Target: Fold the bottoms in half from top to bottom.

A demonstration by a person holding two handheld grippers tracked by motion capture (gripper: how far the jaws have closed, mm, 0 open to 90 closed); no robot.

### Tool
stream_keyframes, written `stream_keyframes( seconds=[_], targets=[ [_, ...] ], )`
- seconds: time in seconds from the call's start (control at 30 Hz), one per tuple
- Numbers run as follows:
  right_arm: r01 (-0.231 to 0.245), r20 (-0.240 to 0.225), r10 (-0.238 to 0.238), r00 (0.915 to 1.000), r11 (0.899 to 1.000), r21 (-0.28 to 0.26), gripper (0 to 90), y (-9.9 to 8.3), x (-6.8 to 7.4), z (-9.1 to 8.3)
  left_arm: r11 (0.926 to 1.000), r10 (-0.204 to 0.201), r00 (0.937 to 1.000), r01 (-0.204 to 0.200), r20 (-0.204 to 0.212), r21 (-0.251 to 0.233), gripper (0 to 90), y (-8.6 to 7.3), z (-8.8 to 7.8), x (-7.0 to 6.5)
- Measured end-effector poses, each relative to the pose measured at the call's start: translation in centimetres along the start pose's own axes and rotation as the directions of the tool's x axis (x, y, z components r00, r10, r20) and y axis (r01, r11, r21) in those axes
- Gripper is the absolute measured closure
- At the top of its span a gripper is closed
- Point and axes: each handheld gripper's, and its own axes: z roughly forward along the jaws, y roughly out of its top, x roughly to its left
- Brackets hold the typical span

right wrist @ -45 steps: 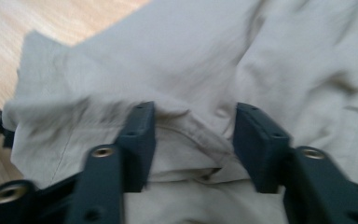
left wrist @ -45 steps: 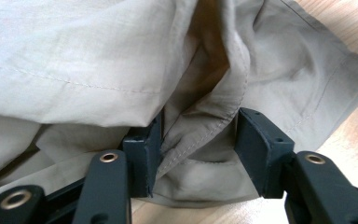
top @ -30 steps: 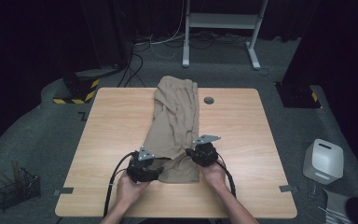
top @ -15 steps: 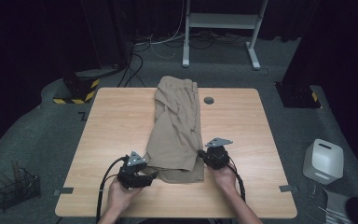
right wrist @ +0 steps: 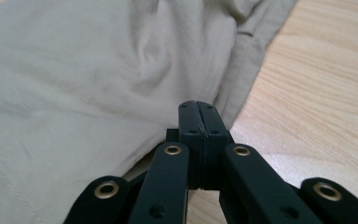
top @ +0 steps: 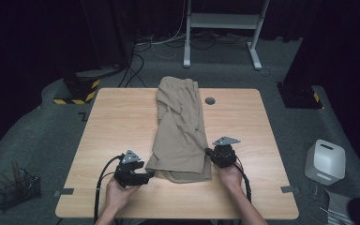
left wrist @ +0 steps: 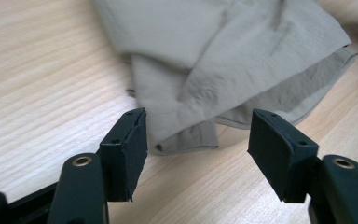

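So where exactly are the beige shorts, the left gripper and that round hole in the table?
beige shorts (top: 180,126): high view, middle of the folded fabric.
left gripper (left wrist: 198,144): left gripper view, midway between its open fingertips, at the shorts' hem.
round hole (top: 210,101): high view, its centre, on the tabletop right of the shorts.

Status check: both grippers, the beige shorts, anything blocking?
Left gripper just opened, empty. Right gripper shut, nothing visibly pinched. Folded beige fabric shorts flat on wooden table. Nothing blocking.
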Motion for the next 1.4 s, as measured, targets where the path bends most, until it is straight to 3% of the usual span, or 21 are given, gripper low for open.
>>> stream_keyframes(
  seconds=[0.07,0.13,0.27,0.37,0.43,0.57,0.63,0.7,0.73,0.9,1.0,1.07,1.1,1.13,1.17,1.2,1.23,1.27,1.4],
  targets=[
    [-0.024,-0.005,0.024,0.9997,1.000,-0.001,89.9,-0.2,0.1,0.3,0.9994,-0.030,0.9994,0.030,-0.017,-0.017,41.7,-0.1,0.3,0.5],
    [0.003,0.005,-0.003,1.0000,1.000,-0.003,89.9,0.0,0.6,0.2,0.9974,-0.072,0.9969,0.071,-0.033,-0.014,42.3,0.1,1.1,1.4],
    [0.031,0.020,-0.031,0.9993,0.999,-0.007,88.5,0.4,1.0,-0.5,0.9957,-0.090,0.9934,0.088,-0.072,-0.028,44.2,0.6,1.6,2.3],
    [-0.007,-0.006,0.007,1.0000,1.000,-0.029,79.5,0.1,0.7,-1.6,0.9907,-0.136,0.9901,0.136,-0.036,-0.012,56.9,0.9,2.1,3.1],
    [-0.024,-0.031,0.024,0.9992,0.999,-0.025,75.4,-0.1,1.0,-1.9,0.9932,-0.116,0.9932,0.116,-0.013,0.012,61.7,1.1,2.9,2.8],
    [-0.010,-0.043,0.009,0.9990,1.000,-0.015,69.6,-0.3,1.8,-1.8,0.9914,-0.129,0.9917,0.129,-0.003,0.021,68.7,1.1,3.8,2.9],
    [-0.018,-0.053,0.017,0.9984,1.000,-0.019,63.3,-0.2,2.2,-1.7,0.9916,-0.127,0.9920,0.127,-0.001,0.027,81.3,1.1,4.1,2.8],
    [-0.027,-0.052,0.026,0.9983,1.000,-0.013,59.9,-0.2,2.3,-1.5,0.9949,-0.095,0.9954,0.095,-0.005,0.033,85.6,1.1,3.9,2.4],
    [-0.038,-0.052,0.039,0.9979,0.999,0.017,54.0,-0.3,2.4,-1.0,0.9958,-0.085,0.9964,0.085,-0.002,0.033,89.1,1.0,3.7,2.2],
    [-0.041,-0.039,0.043,0.9983,0.998,0.045,55.0,-0.8,2.7,-0.4,0.9986,-0.047,0.9988,0.047,0.010,0.023,89.6,0.1,2.4,0.6],
    [-0.016,-0.024,0.017,0.9996,0.997,0.079,78.1,-1.1,2.7,-0.1,0.9990,-0.031,0.9994,0.030,0.017,0.034,88.7,-0.4,1.9,0.1],
    [-0.006,-0.038,0.009,0.9992,0.997,0.080,87.6,-1.3,2.7,-0.1,0.9986,-0.046,0.9985,0.045,0.029,0.030,80.3,-0.3,1.9,0.1],
    [0.000,-0.044,0.003,0.9990,0.997,0.077,88.6,-1.3,2.7,-0.1,0.9983,-0.053,0.9980,0.052,0.036,0.028,74.8,-0.1,1.9,0.2],
    [0.000,-0.044,0.003,0.9990,0.997,0.077,88.6,-1.3,2.7,-0.1,0.9982,-0.059,0.9977,0.058,0.035,0.018,74.8,0.1,2.0,0.2],
    [0.002,-0.045,0.002,0.9990,0.997,0.081,89.1,-1.3,2.8,-0.1,0.9982,-0.059,0.9978,0.059,0.029,0.010,70.3,0.4,2.1,0.2],
    [0.018,-0.043,-0.015,0.9990,0.997,0.079,89.6,-1.1,2.9,-0.3,0.9981,-0.061,0.9979,0.061,0.021,0.002,60.3,0.6,2.1,0.2],
    [0.018,-0.043,-0.015,0.9990,0.997,0.079,89.6,-1.1,2.9,-0.3,0.9982,-0.060,0.9981,0.060,0.009,-0.006,60.3,0.9,2.2,0.2],
    [0.027,-0.036,-0.025,0.9990,0.997,0.067,89.7,-0.9,2.8,-0.6,0.9971,-0.073,0.9973,0.073,-0.007,-0.022,53.2,1.4,2.3,0.4],
    [0.020,-0.018,-0.020,0.9996,0.999,0.030,89.6,-0.3,2.4,-1.7,0.9960,-0.084,0.9956,0.083,-0.041,-0.034,46.2,2.3,2.8,0.8]
  ],
)
